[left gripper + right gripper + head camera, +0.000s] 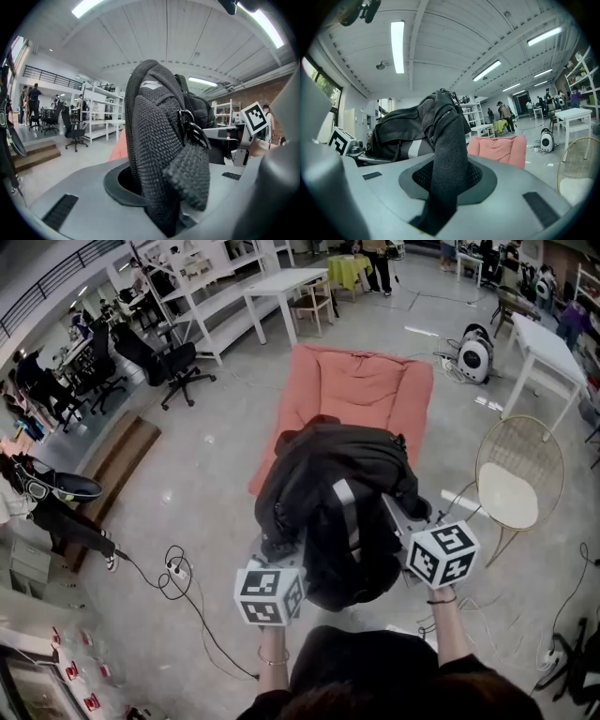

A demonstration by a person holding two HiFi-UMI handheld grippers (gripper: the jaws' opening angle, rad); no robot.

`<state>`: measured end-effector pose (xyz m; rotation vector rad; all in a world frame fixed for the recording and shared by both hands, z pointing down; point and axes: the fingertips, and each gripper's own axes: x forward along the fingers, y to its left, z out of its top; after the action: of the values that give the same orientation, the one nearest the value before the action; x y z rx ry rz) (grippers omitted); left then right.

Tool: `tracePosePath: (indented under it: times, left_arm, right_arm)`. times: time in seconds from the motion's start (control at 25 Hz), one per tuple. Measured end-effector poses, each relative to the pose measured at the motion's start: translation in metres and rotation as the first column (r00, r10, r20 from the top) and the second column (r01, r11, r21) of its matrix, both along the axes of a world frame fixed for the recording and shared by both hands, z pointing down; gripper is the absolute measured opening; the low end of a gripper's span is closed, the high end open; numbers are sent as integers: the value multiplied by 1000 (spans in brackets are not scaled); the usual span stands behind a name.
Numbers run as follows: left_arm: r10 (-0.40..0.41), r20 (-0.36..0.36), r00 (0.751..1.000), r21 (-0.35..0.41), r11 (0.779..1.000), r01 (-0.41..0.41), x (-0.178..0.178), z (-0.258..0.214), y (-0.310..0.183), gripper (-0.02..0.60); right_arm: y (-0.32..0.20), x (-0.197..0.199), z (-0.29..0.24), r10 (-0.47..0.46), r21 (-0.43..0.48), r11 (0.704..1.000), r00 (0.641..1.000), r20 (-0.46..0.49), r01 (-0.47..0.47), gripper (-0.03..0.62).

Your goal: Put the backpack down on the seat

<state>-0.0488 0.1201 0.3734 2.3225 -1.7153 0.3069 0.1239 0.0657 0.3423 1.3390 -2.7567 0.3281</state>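
Observation:
A black backpack [337, 493] with a grey stripe hangs in the air between both grippers, just in front of the near end of the salmon-pink seat [361, 390] on the floor. My left gripper [164, 206] is shut on a black mesh strap of the backpack [157, 140]. Its marker cube [269, 594] shows at the pack's lower left. My right gripper [436, 206] is shut on another mesh strap of the backpack [445, 140], with its cube [442, 554] at the pack's lower right. In the right gripper view the seat [501, 147] lies beyond. The pack hides both sets of fingertips in the head view.
A round wire chair with a white cushion [517, 486] stands to the right. White tables [548, 343] and shelves stand behind, with a black office chair [183, 367] at the left. A cable and power strip [173, 568] lie on the floor at the left, near wooden steps [117, 460].

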Motion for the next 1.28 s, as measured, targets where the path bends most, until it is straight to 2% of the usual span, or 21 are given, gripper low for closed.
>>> tracePosePath:
  times: [0.28, 0.72, 1.28]
  left_arm:
    - [9, -3, 1000, -31, 999, -9, -17, 13, -50, 118]
    - [76, -15, 997, -72, 994, -77, -57, 33, -175, 115]
    - [184, -34, 982, -151, 971, -187, -86, 70, -288, 114]
  right_arm:
    - [-49, -16, 14, 14, -31, 999, 1000, -7, -14, 81]
    - [-158, -53, 27, 86, -67, 994, 996, -17, -87, 81]
    - [-258, -79, 64, 174, -148, 972, 983, -50, -180, 81]
